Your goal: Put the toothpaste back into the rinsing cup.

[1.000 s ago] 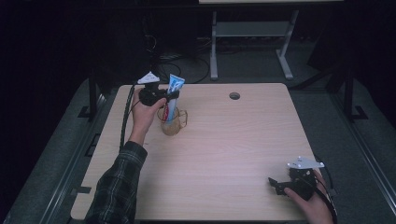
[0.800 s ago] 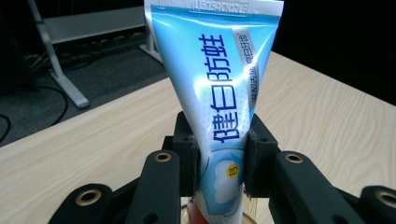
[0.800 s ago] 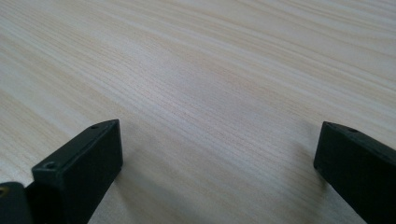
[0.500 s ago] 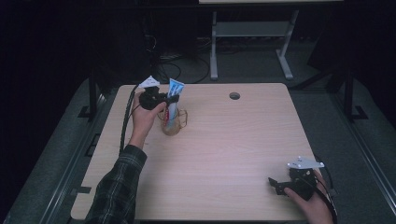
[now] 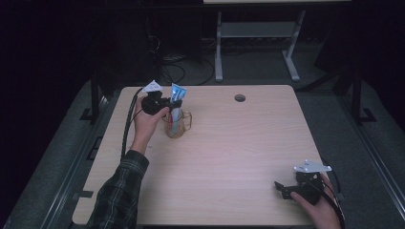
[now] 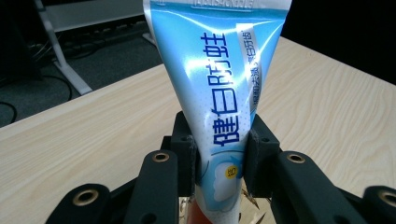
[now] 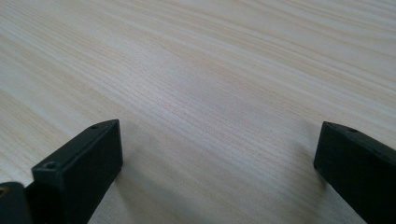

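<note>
Standing cap-down in a small glass mug (image 5: 177,125), a blue-and-white toothpaste tube (image 6: 219,98) sits in the upper left of the high view, near the far left corner of the pale wooden table (image 5: 229,162). The left gripper (image 5: 168,103) is clamped on the tube: in the left gripper view both black pads press the tube's lower body from either side, with no gap showing. The grip sits low on the tube, probably because the narrower part offers firmer purchase than the flat crimped tail. The tube leans a little, its wide tail up and away from the camera.

Tube looks glossy, pale blue fading to white at the bottom, blue Chinese characters running down its length, a small yellow round mark near the pads. A reddish patch shows below it inside the mug; what it is cannot be told.

Right gripper (image 5: 286,188) rests at the lower right of the high view, well apart from the mug, jaws spread wide over bare wood, holding nothing; likely parked while the left does the work.
</note>
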Motion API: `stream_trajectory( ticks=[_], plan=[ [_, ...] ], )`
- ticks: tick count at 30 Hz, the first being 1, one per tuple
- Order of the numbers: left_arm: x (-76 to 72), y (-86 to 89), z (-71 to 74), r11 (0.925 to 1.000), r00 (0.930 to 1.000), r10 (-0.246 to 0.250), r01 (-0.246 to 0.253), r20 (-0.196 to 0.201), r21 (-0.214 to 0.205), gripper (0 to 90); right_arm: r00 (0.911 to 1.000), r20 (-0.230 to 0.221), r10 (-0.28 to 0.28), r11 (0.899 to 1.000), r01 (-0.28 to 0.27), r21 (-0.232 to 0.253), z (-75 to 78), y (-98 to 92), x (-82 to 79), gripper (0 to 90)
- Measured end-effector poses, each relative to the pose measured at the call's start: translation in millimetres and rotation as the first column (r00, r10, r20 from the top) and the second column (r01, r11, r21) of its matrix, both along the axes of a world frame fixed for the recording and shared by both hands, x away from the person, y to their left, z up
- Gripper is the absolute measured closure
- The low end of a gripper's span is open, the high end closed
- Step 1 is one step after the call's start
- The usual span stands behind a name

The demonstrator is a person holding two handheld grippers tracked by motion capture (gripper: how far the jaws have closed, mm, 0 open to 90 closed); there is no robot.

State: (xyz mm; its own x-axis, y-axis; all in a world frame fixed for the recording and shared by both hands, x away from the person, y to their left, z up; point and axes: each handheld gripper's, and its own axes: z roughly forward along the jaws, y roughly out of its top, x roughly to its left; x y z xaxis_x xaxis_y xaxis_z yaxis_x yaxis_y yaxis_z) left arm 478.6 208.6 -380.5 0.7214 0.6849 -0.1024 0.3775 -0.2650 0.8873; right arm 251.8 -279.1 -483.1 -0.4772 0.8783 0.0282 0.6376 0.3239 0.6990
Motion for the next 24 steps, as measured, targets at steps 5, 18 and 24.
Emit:
stream_trajectory(
  ticks=[5, 18, 24],
  plan=[
    [-1.5, 3.7, -1.0, 0.9999, 1.0, 0.006, -0.005, 0.002, -0.013, 67.9, 1.0, 0.0, 0.0, 1.0, 0.0, 0.0, 0.0, 0.0, 0.0, 0.5],
    [-9.5, 8.8, 1.8, 0.9979, 0.9983, 0.055, -0.056, 0.02, 0.033, 41.5, 1.0, 0.0, 0.0, 1.0, 0.0, 0.0, 0.0, 0.0, 0.0, 0.5],
    [-17.6, 13.3, 11.5, 0.997, 0.9979, 0.063, -0.063, 0.014, 0.045, 33.9, 1.0, 0.0, 0.0, 1.0, 0.0, 0.0, 0.0, 0.0, 0.0, 0.5]
  ],
)
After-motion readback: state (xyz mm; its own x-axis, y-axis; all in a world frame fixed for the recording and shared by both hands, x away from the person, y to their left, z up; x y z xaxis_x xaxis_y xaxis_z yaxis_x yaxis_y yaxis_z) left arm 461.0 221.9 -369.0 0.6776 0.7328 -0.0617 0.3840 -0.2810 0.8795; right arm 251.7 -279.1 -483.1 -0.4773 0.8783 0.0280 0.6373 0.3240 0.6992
